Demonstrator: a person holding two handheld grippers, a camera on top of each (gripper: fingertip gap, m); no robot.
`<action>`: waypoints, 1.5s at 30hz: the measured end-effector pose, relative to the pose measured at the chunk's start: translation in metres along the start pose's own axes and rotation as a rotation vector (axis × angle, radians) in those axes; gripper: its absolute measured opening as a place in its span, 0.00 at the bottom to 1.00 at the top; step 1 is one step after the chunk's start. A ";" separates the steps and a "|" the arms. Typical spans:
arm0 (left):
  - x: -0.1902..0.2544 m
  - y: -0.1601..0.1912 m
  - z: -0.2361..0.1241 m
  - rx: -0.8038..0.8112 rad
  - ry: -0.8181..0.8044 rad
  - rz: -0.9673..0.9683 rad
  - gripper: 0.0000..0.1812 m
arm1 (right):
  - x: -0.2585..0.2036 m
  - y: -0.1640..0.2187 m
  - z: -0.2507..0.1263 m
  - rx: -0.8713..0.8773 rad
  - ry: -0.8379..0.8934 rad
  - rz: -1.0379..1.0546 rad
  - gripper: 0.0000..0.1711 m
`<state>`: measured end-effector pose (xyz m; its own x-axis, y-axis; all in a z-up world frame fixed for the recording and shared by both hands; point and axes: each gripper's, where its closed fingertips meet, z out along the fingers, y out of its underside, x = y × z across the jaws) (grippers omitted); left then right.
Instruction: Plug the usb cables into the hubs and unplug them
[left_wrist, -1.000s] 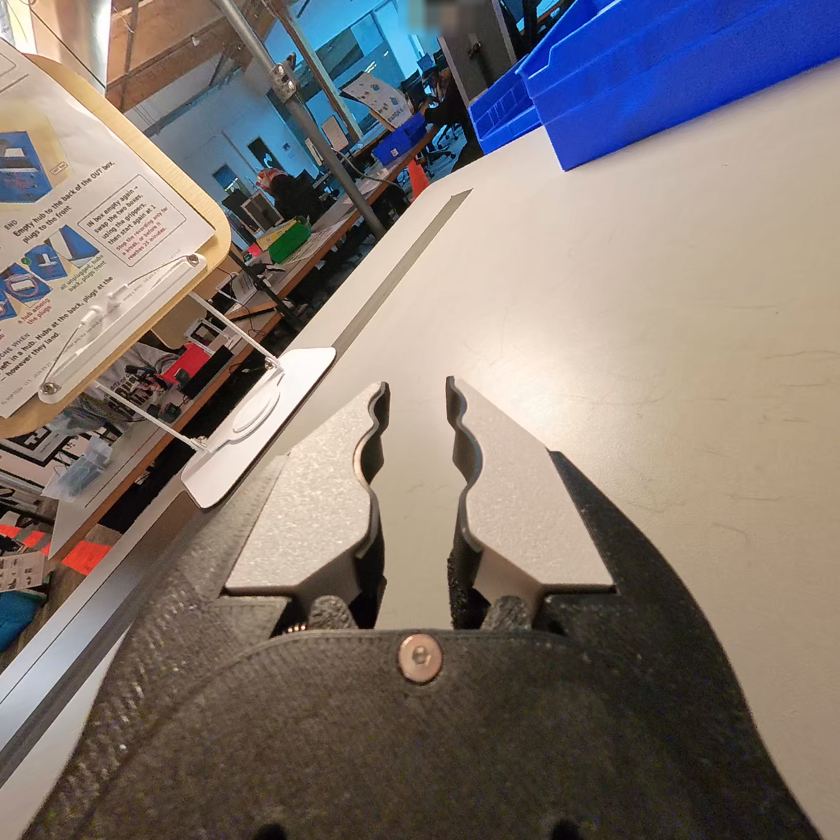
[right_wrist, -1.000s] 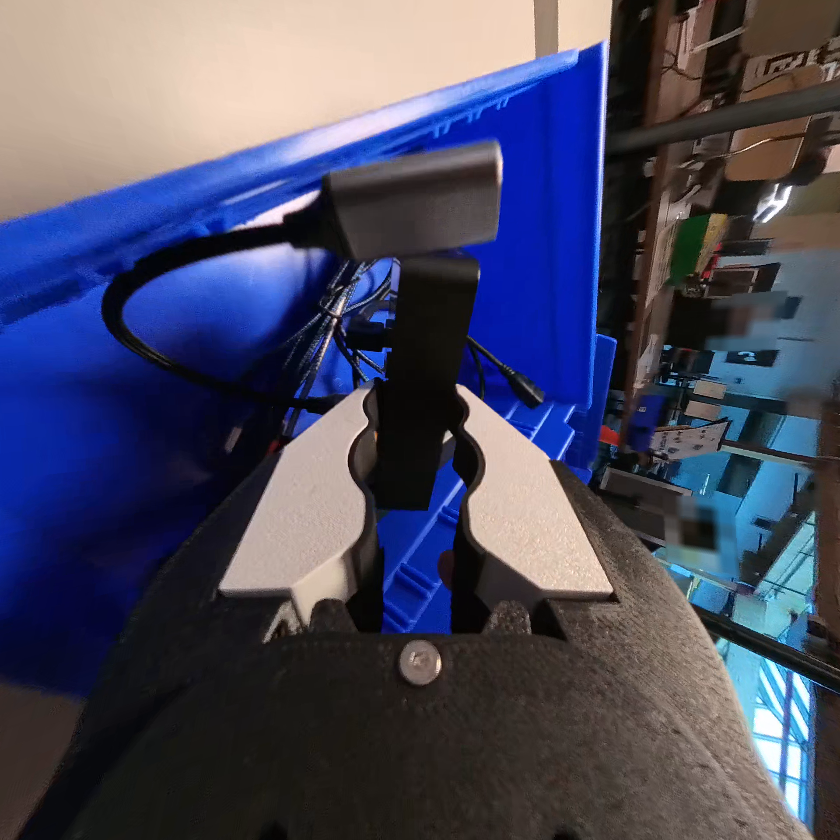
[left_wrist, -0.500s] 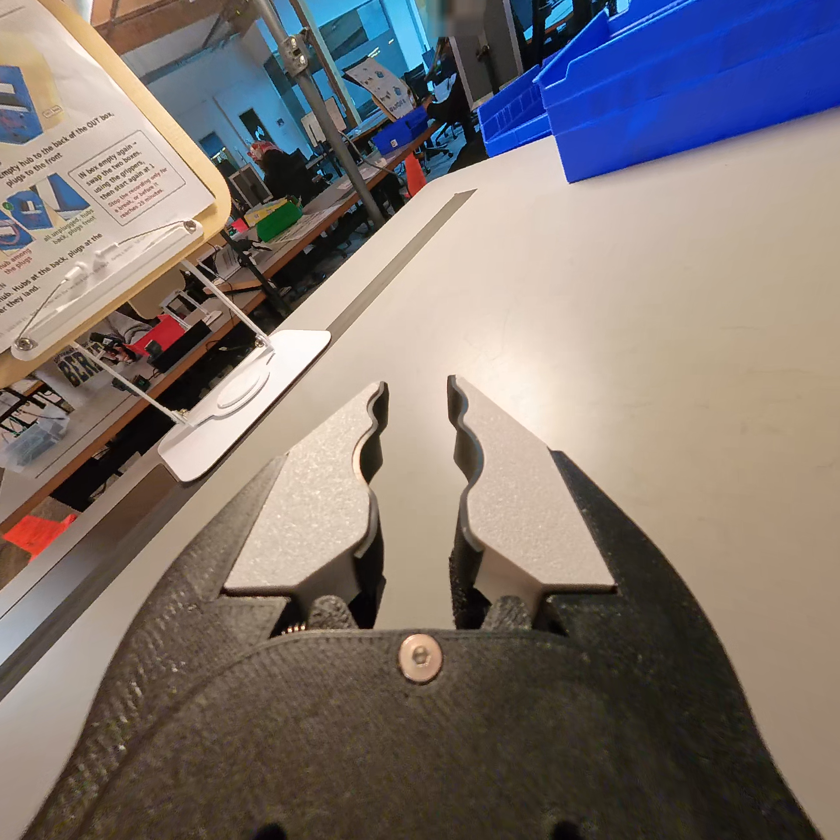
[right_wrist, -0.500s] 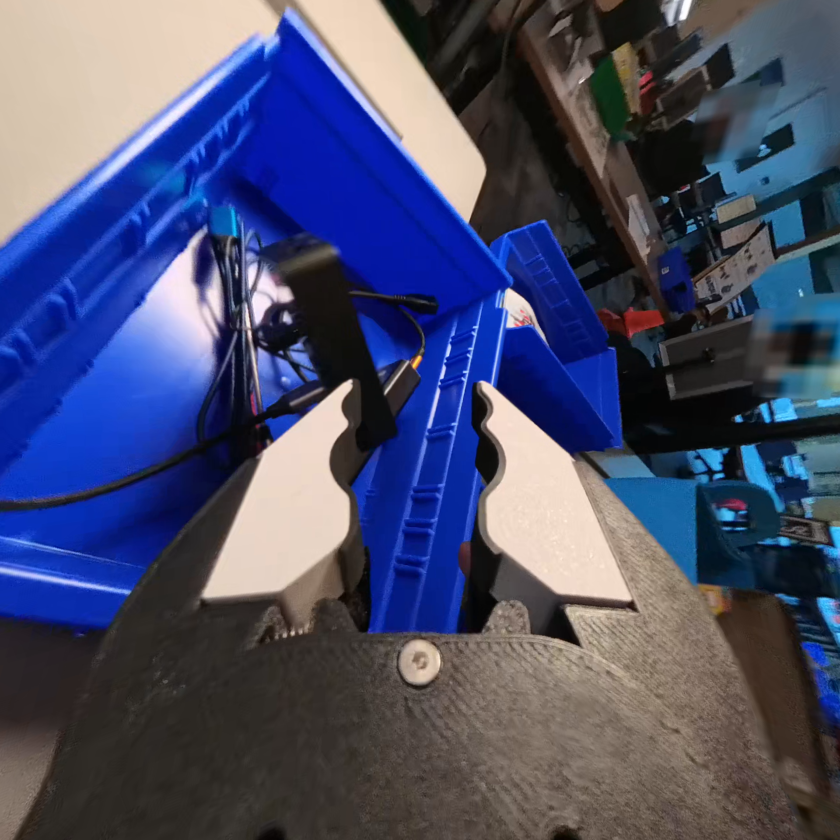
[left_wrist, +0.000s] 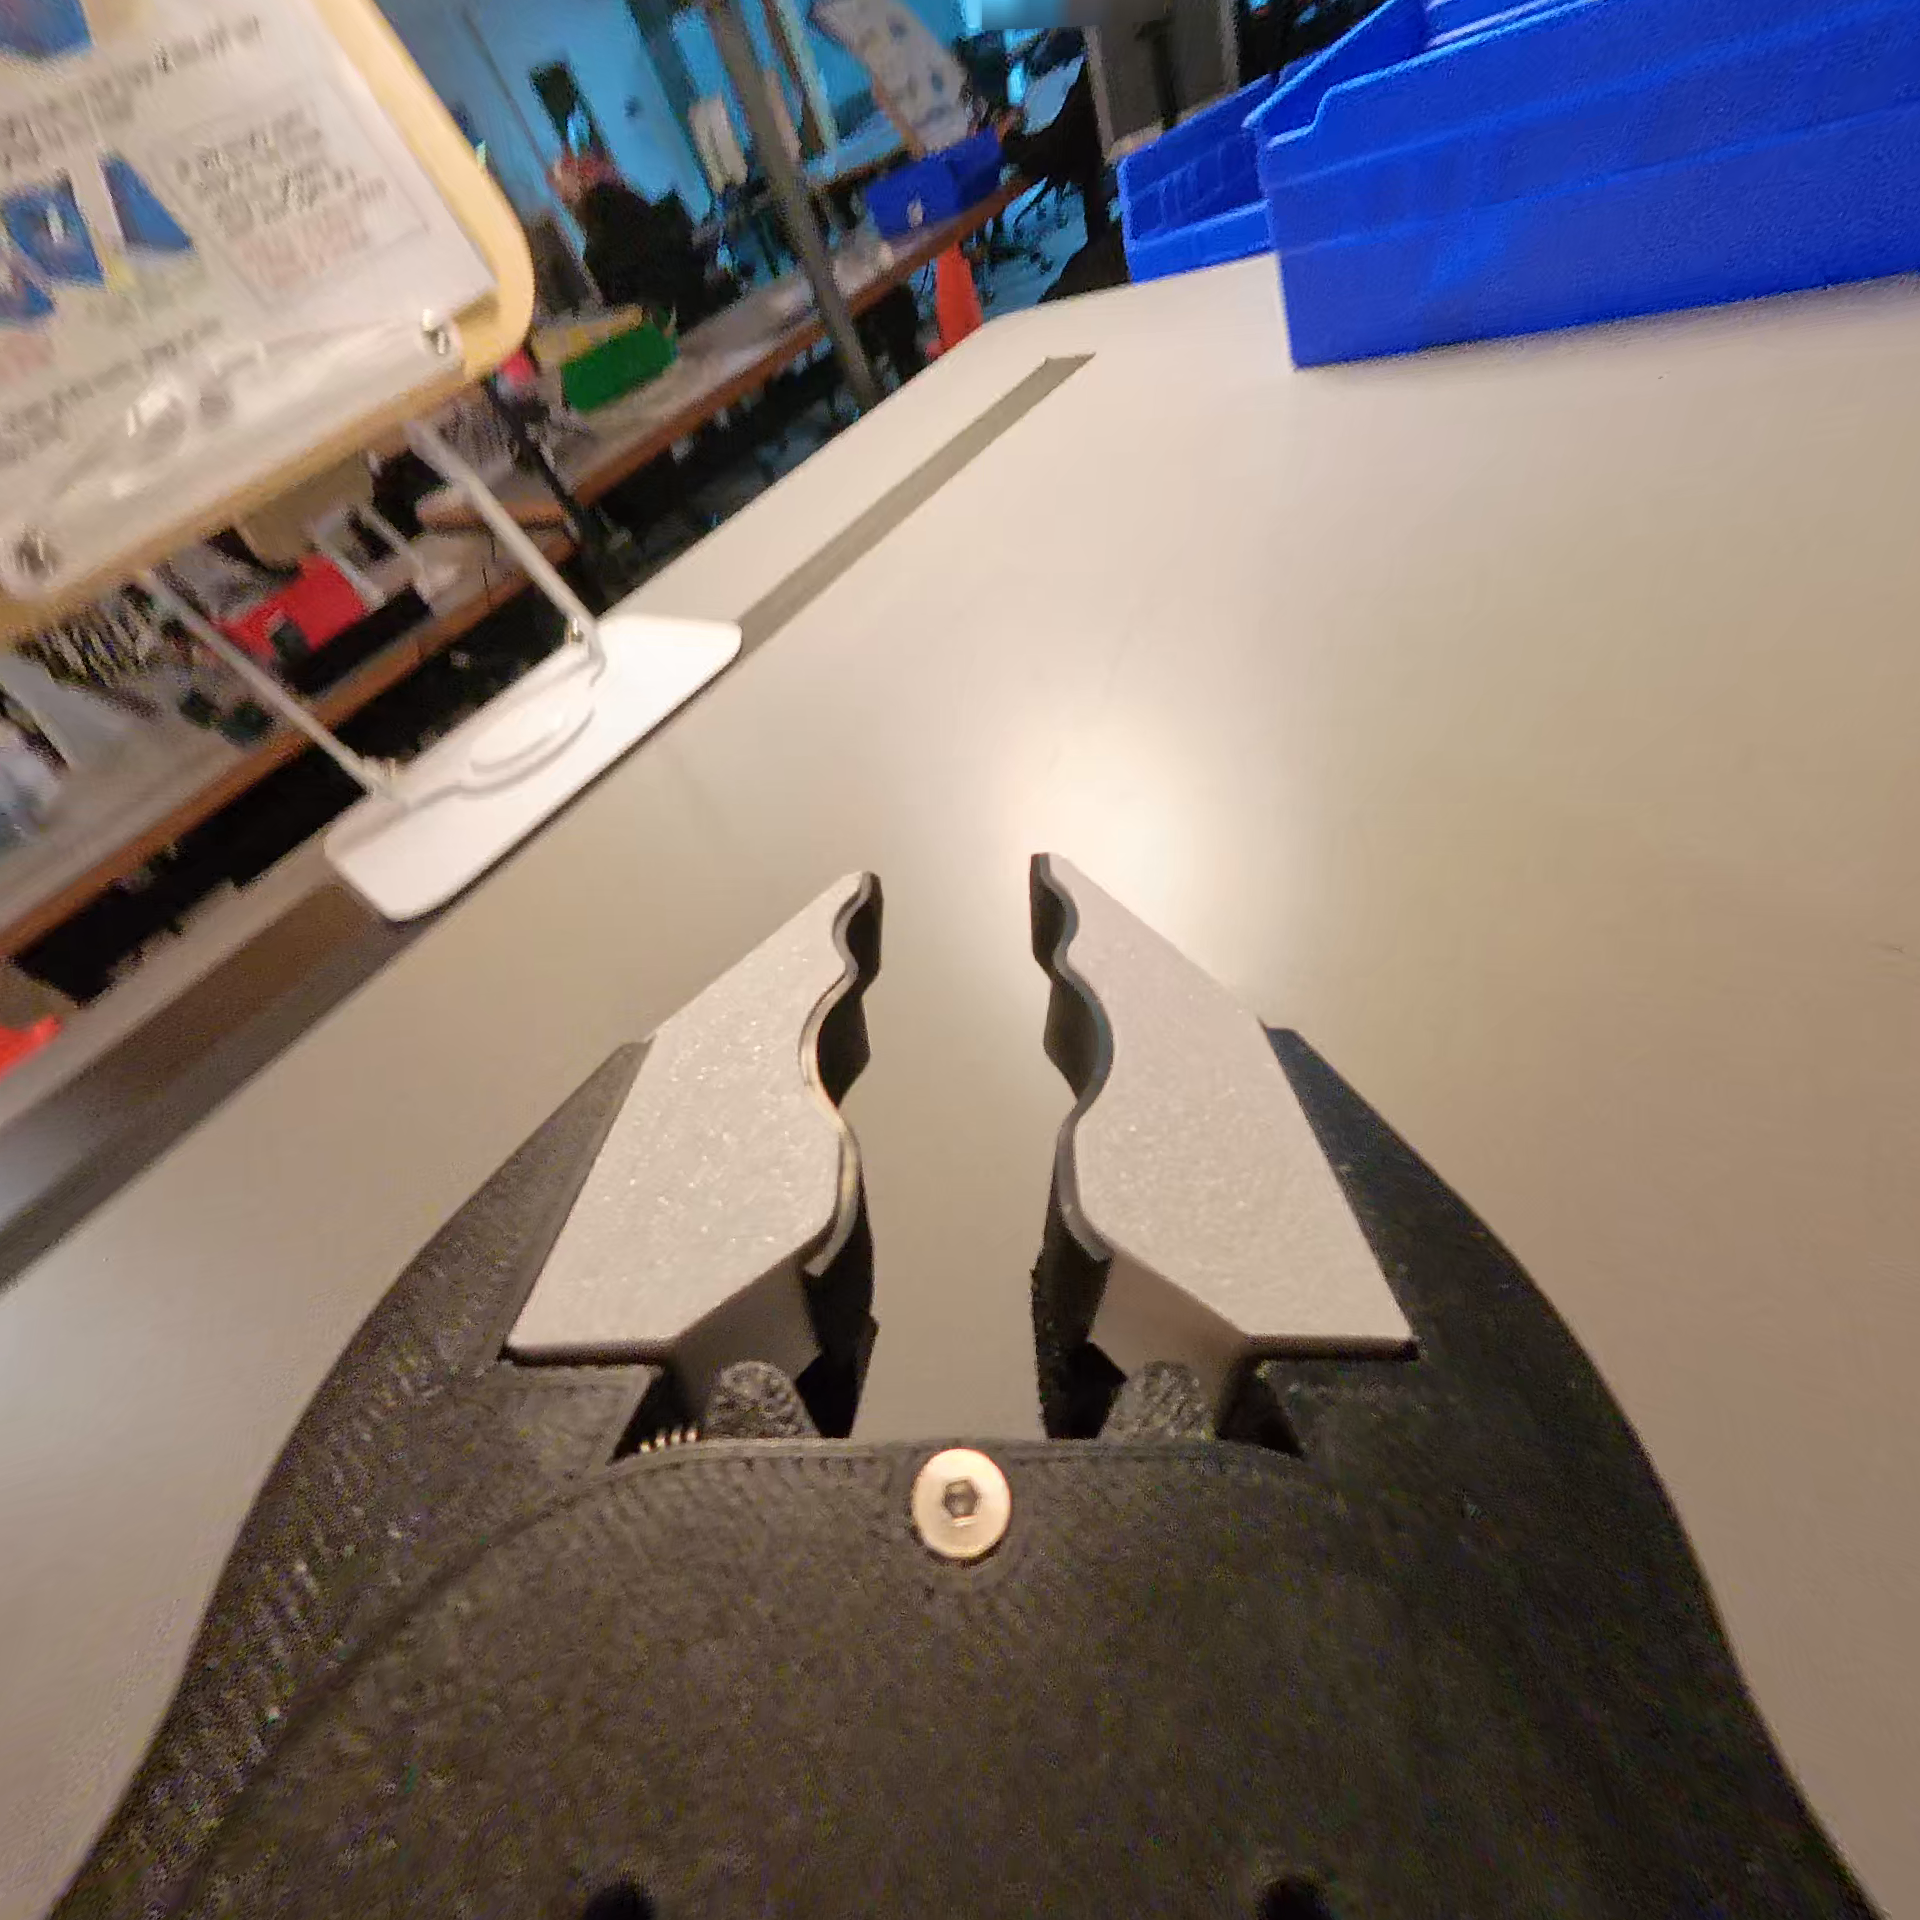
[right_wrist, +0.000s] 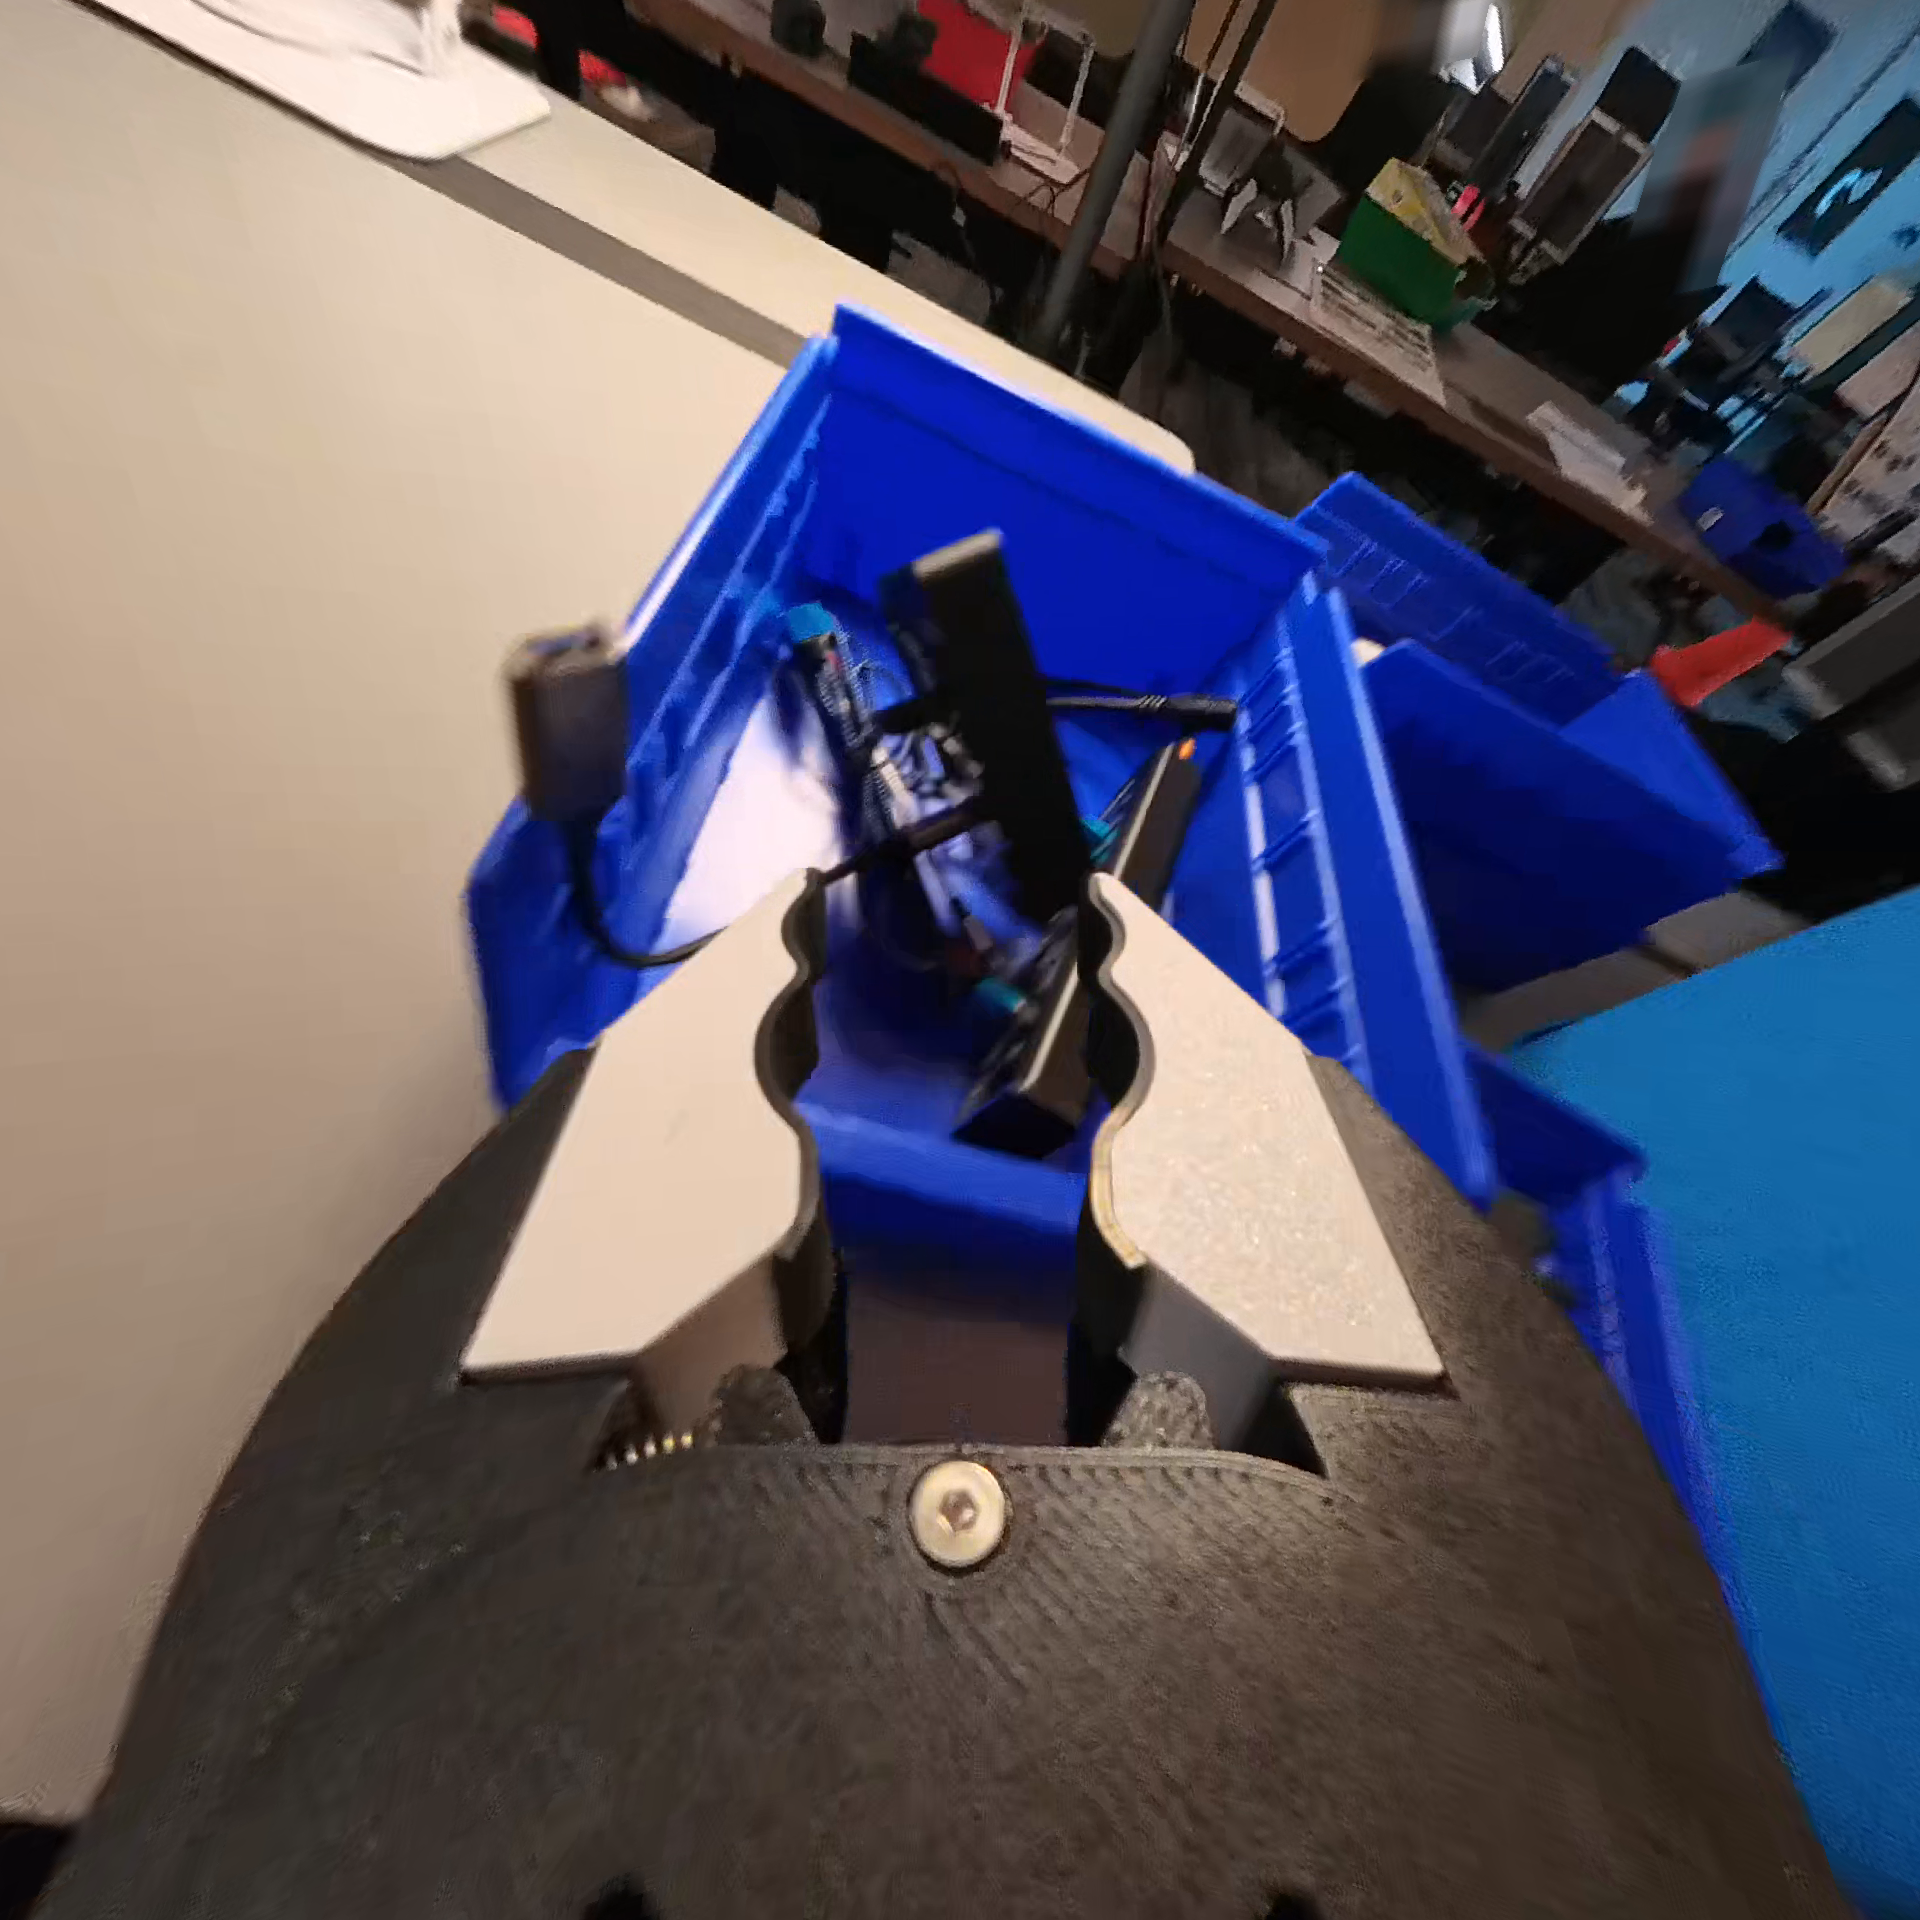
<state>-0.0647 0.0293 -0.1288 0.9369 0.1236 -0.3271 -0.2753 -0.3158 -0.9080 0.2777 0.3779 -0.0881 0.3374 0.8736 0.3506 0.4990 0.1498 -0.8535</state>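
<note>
In the right wrist view my right gripper (right_wrist: 951, 888) is open and empty, just above the near end of a blue bin (right_wrist: 1049, 499). A black hub (right_wrist: 992, 717) stands tilted inside the bin, free of both fingers. Its grey plug (right_wrist: 566, 717) hangs on a black cable (right_wrist: 603, 925) over the bin's left wall. More hubs and tangled cables (right_wrist: 883, 769) lie in the bin. In the left wrist view my left gripper (left_wrist: 954, 873) is open and empty, low over the bare beige table (left_wrist: 1455, 727).
A document stand with a white base (left_wrist: 540, 769) holds a printed sheet (left_wrist: 208, 239) at the left table edge. More blue bins (left_wrist: 1558, 197) stand at the back right. A second blue bin (right_wrist: 1538, 769) sits beside the first. Other workbenches lie beyond. My right fingertips sit around 50 cm from my left ones. To the black hub (right_wrist: 992, 717): right tips about 9 cm, left tips about 50 cm.
My right gripper has opened and let go of the black hub, which now sits in the blue bin; its view has swung round. My left gripper stays open and has shifted slightly.
</note>
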 end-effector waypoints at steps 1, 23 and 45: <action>-0.002 0.008 -0.008 -0.042 -0.018 -0.043 0.18 | -0.008 0.009 -0.006 0.016 0.003 0.035 0.28; -0.130 0.067 -0.327 -0.286 -0.932 -0.324 0.39 | -0.063 0.013 0.021 0.063 0.061 0.244 0.28; -0.176 0.152 -0.320 -0.327 -0.775 -0.407 0.03 | -0.066 -0.016 0.037 0.136 0.134 0.189 0.05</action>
<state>-0.2024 -0.3420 -0.1254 0.5103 0.8387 -0.1901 0.2275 -0.3448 -0.9107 0.2176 0.3355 -0.1115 0.5213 0.8245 0.2199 0.3082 0.0584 -0.9495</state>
